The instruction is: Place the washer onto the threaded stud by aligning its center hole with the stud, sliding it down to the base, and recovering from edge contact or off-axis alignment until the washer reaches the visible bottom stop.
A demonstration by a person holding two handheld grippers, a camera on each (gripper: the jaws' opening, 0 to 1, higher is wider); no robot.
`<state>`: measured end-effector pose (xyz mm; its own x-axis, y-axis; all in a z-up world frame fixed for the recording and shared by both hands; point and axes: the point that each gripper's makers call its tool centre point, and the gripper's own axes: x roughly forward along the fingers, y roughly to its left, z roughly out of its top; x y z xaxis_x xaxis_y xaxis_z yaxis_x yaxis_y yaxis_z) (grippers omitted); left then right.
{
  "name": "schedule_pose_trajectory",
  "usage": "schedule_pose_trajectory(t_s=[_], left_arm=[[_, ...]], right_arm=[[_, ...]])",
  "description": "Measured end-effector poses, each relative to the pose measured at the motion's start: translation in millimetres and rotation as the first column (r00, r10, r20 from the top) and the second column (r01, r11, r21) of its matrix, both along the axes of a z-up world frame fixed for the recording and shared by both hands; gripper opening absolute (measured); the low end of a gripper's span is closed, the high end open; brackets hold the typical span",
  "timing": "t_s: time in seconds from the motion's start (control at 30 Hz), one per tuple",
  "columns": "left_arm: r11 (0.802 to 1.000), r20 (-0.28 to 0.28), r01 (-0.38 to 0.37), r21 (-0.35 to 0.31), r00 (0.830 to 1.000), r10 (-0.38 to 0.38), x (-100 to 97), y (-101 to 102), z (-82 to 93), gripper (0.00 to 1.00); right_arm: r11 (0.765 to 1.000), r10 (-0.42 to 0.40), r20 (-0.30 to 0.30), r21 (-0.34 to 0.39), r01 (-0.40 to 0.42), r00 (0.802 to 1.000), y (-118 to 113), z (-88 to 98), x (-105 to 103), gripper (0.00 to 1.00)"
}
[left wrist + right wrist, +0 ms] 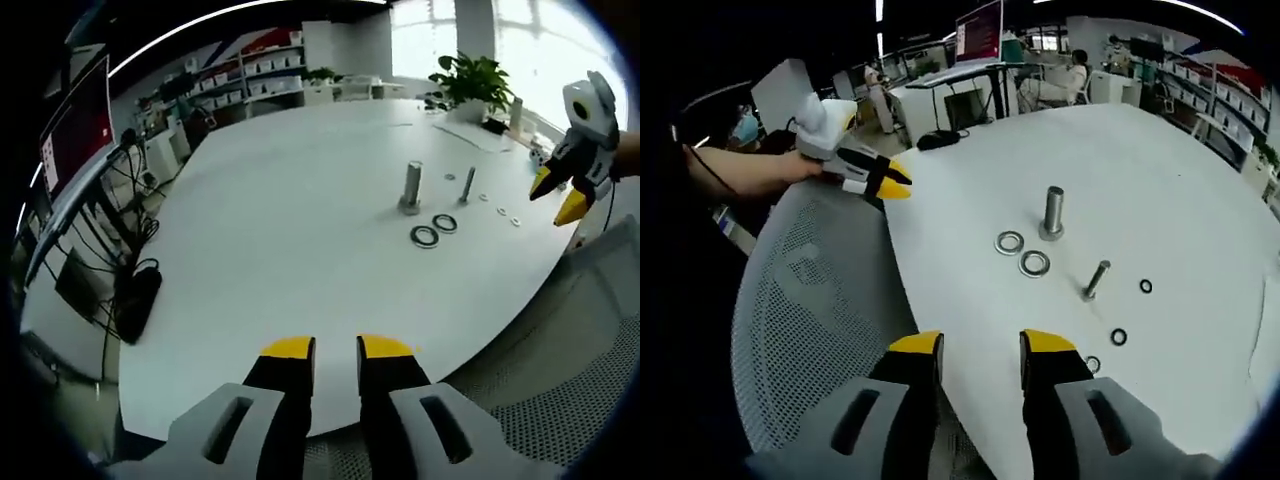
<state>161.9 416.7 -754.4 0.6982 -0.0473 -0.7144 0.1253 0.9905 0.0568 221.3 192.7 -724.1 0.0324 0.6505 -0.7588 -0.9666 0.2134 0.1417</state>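
Observation:
A thick threaded stud (412, 187) (1052, 213) stands upright on the white table (300, 230) (1180, 170). Two large washers (424, 237) (445, 223) lie flat just in front of it, seen also in the right gripper view (1009, 242) (1034, 264). A thinner bolt (467, 185) (1096, 279) stands close by, with small rings (502, 211) (1119, 337) scattered around it. My left gripper (337, 350) (888, 182) hangs open over the table's near edge, holding nothing. My right gripper (982, 345) (558, 197) is open and empty too, off the table's edge and well short of the washers.
A grey mesh chair (810, 300) (570, 400) sits against the table edge under both grippers. A potted plant (470, 80) stands at the table's far side. Shelves (250, 80), a monitor (978, 35) and desks ring the room. A person (1072, 75) sits at a far desk.

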Motion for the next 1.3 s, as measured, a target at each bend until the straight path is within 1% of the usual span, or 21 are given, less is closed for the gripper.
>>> schedule_pose_trajectory(t_s=[0.03,0.13,0.3,0.4,0.47,0.5,0.53,0.57,0.67,0.7,0.8,0.87,0.9,1.0,1.03,1.07,1.13,1.2,1.23,1.27,1.3], left_arm=[[1.0,-0.001,0.0,0.003,1.0,0.0,-0.1,0.4,-0.2,0.14],[1.0,-0.002,-0.008,0.002,1.0,0.008,-0.4,1.4,-0.4,0.14],[1.0,-0.019,-0.008,0.005,1.0,0.008,-2.3,1.7,-3.5,0.14],[1.0,-0.029,-0.019,0.005,0.999,0.019,-4.1,3.5,-5.2,0.14],[1.0,-0.033,-0.028,-0.001,0.999,0.028,-4.3,4.2,-5.8,0.14],[0.999,-0.022,-0.046,-0.023,0.999,0.045,-2.7,3.9,-3.5,0.15],[0.995,0.004,-0.076,-0.07,0.997,0.077,0.7,2.6,0.6,0.17],[0.993,0.007,-0.084,-0.081,0.996,0.085,0.6,3.3,1.1,0.19],[0.998,-0.017,-0.052,-0.031,0.999,0.051,-2.5,3.5,-2.9,0.18],[0.999,-0.014,-0.046,-0.026,0.999,0.046,-1.6,3.0,-2.3,0.17],[0.997,0.003,-0.064,-0.035,0.998,0.064,-0.2,5.8,0.5,0.17],[0.997,0.002,-0.064,-0.031,0.998,0.064,-0.2,6.4,-0.2,0.17],[0.998,0.0,-0.062,-0.027,0.998,0.062,-0.3,6.6,-0.5,0.16],[0.998,0.003,-0.063,-0.014,0.998,0.063,0.5,8.3,0.0,0.14],[0.998,0.004,-0.065,-0.014,0.998,0.065,0.5,8.6,0.3,0.14],[0.998,0.003,-0.067,-0.016,0.998,0.067,0.2,8.9,-0.3,0.14],[0.998,-0.009,-0.066,-0.012,0.998,0.066,-0.5,9.1,-2.2,0.13],[0.998,-0.012,-0.064,-0.005,0.998,0.064,-0.9,9.7,-3.0,0.12],[0.998,-0.012,-0.066,-0.003,0.998,0.066,-0.9,10.3,-2.9,0.12],[0.998,-0.008,-0.069,-0.002,0.998,0.069,-0.3,10.9,-2.2,0.12],[0.998,-0.007,-0.069,-0.001,0.998,0.069,-0.1,11.1,-1.9,0.11]], right_arm=[[1.0,0.011,0.003,-0.01,-0.011,1.0,2.5,-0.8,1.9,0.34],[0.991,0.104,0.049,-0.086,-0.099,0.993,8.9,-6.0,7.5,0.35],[0.97,0.194,0.056,-0.16,-0.183,0.979,21.7,-11.4,11.1,0.36],[0.94,0.275,0.066,-0.228,-0.253,0.959,27.3,-16.2,15.1,0.36],[0.927,0.303,0.066,-0.254,-0.277,0.951,30.3,-17.5,17.5,0.36],[0.919,0.315,0.063,-0.27,-0.288,0.947,32.6,-18.1,19.6,0.36],[0.907,0.332,0.06,-0.295,-0.301,0.941,33.7,-19.2,22.7,0.36],[0.901,0.341,0.066,-0.307,-0.306,0.938,35.5,-19.7,26.0,0.36],[0.89,0.361,0.07,-0.325,-0.321,0.93,44.8,-22.3,36.1,0.36],[0.884,0.367,0.069,-0.335,-0.326,0.928,46.4,-23.6,38.6,0.36],[0.866,0.403,0.079,-0.355,-0.352,0.912,54.9,-29.1,46.0,0.38],[0.858,0.409,0.067,-0.368,-0.359,0.91,57.8,-34.0,48.3,0.38],[0.845,0.42,0.051,-0.385,-0.371,0.906,58.4,-38.1,48.8,0.38],[0.81,0.462,0.044,-0.427,-0.401,0.886,60.6,-45.4,50.3,0.38],[0.795,0.452,0.038,-0.47,-0.383,0.891,56.4,-49.5,55.1,0.38],[0.785,0.453,0.038,-0.491,-0.378,0.891,55.1,-52.3,58.4,0.37],[0.785,0.458,0.03,-0.483,-0.388,0.888,58.9,-58.1,59.9,0.36],[0.776,0.463,0.011,-0.489,-0.399,0.886,58.8,-63.0,60.9,0.36],[0.763,0.474,0.005,-0.5,-0.409,0.88,58.1,-64.7,61.7,0.36],[0.751,0.503,0.01,-0.501,-0.431,0.864,60.4,-66.7,63.1,0.35],[0.75,0.507,0.013,-0.5,-0.433,0.862,61.6,-68.0,64.1,0.34]])
